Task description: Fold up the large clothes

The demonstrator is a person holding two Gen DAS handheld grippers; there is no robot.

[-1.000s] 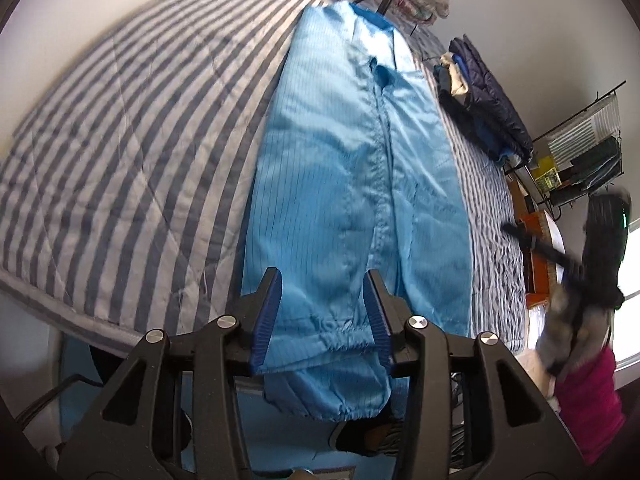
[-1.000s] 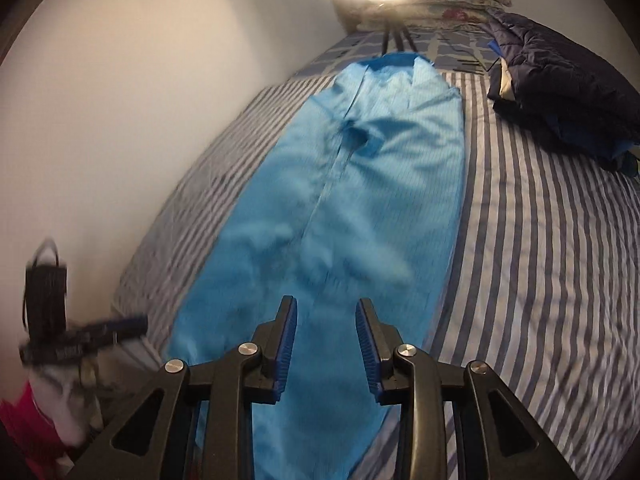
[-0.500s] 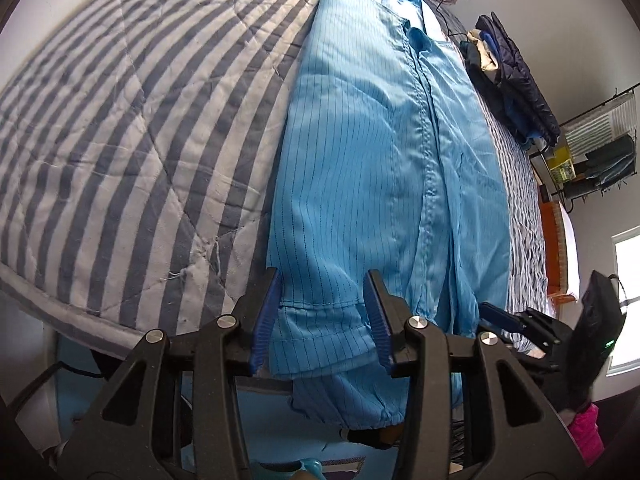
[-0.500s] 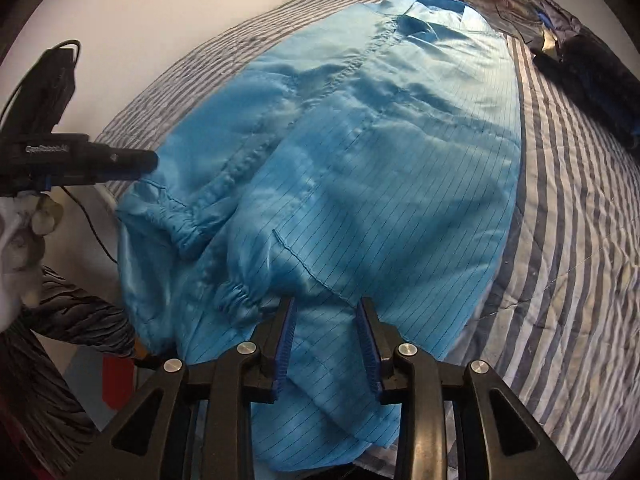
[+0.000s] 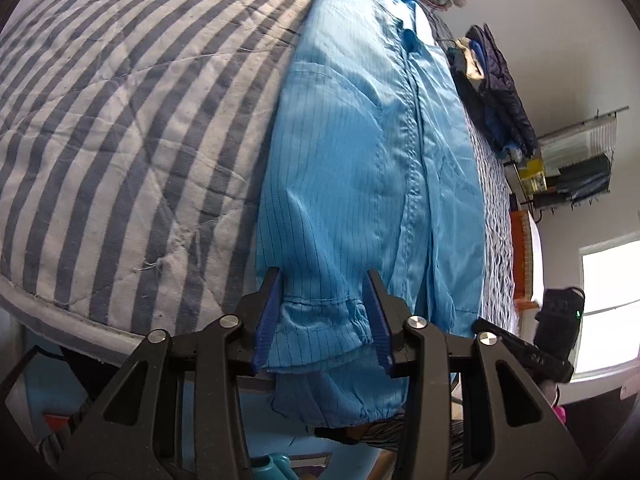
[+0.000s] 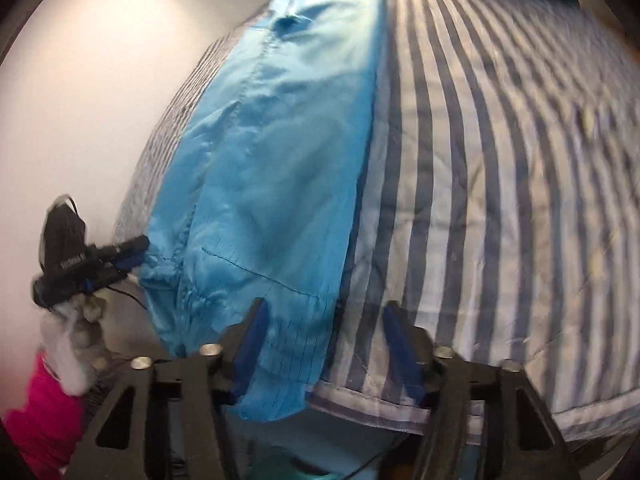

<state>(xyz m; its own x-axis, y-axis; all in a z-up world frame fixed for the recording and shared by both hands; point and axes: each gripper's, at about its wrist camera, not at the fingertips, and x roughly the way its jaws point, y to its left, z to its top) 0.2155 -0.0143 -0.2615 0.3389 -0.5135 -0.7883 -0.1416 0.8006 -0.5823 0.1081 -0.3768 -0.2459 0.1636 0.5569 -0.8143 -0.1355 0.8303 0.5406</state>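
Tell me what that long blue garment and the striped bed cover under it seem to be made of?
The long light-blue garment looks like a thin, smooth synthetic weave: it has a slight sheen, fine dark pinstripes and soft, shallow creases. The grey-and-white striped bed cover looks like matte quilted cotton, judging by its stitched diagonal lines and loose threads, though the fibre is a guess.

Left gripper (image 5: 326, 322) at the hem of a blue garment (image 5: 360, 152) on a striped bed.

The light-blue pinstriped garment lies lengthwise on the striped quilt (image 5: 120, 120), its hem at the near edge. The left gripper's jaws have just been closing, with the hem corner between the blue pads (image 5: 267, 320). Dark jackets (image 5: 496, 92) lie beyond; the right gripper (image 5: 532, 356) shows at right.
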